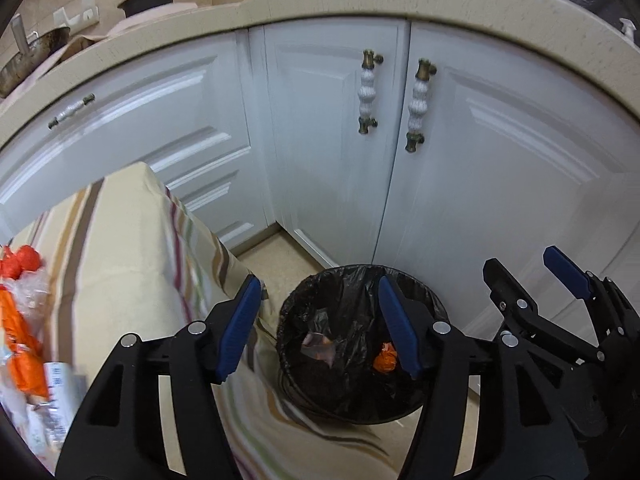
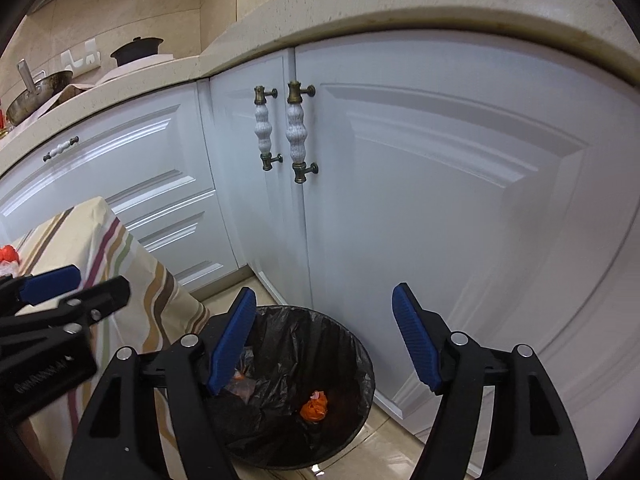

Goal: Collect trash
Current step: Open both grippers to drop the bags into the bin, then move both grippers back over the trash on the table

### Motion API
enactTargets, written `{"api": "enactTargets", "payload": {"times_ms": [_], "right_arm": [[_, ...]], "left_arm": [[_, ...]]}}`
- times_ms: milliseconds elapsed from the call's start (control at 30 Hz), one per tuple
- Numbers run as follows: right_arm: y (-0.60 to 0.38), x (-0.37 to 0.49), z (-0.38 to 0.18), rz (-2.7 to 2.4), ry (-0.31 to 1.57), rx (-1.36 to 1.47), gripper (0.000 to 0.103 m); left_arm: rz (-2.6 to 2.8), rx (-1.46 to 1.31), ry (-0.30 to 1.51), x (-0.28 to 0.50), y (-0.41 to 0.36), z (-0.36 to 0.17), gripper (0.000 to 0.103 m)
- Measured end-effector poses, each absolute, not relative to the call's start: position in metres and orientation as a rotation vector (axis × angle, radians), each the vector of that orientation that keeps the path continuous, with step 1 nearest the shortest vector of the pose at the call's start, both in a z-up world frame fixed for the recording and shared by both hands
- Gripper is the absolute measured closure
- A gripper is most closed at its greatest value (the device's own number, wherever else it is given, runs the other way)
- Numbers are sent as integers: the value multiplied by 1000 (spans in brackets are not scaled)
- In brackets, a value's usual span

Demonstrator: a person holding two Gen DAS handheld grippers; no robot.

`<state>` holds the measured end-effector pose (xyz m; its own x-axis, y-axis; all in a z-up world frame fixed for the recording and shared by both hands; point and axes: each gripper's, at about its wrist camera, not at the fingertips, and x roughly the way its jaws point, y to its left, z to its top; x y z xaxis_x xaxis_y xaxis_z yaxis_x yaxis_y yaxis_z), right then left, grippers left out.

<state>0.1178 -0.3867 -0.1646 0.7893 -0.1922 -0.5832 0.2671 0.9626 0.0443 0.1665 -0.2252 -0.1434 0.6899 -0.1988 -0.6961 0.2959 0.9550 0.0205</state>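
From your left wrist, your left gripper (image 1: 320, 292) hangs released and empty above the black-lined bin (image 1: 362, 344), an orange wad (image 1: 385, 362) inside. From your right wrist, your right gripper (image 2: 324, 308) is likewise released and empty over it.

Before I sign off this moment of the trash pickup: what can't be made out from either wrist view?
- Left wrist view: the orange and clear wrappers on the striped tablecloth are motion-blurred and cut by the left edge.
- Both views: the bin floor is black liner; beyond one orange wad, contents are unclear, partly behind the right gripper finger.
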Motion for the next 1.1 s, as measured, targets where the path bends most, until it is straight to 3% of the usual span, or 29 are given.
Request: {"api": "enactTargets", "payload": {"times_ms": [467,1100], "right_arm": [[-312,75,-126,-117,583,114,34],[-150,44,-124,214,625,-7,34]], "left_arm": [[-151,110,694,99,-107,-93,38],[196,-2,776,27,75,-116,37]]}}
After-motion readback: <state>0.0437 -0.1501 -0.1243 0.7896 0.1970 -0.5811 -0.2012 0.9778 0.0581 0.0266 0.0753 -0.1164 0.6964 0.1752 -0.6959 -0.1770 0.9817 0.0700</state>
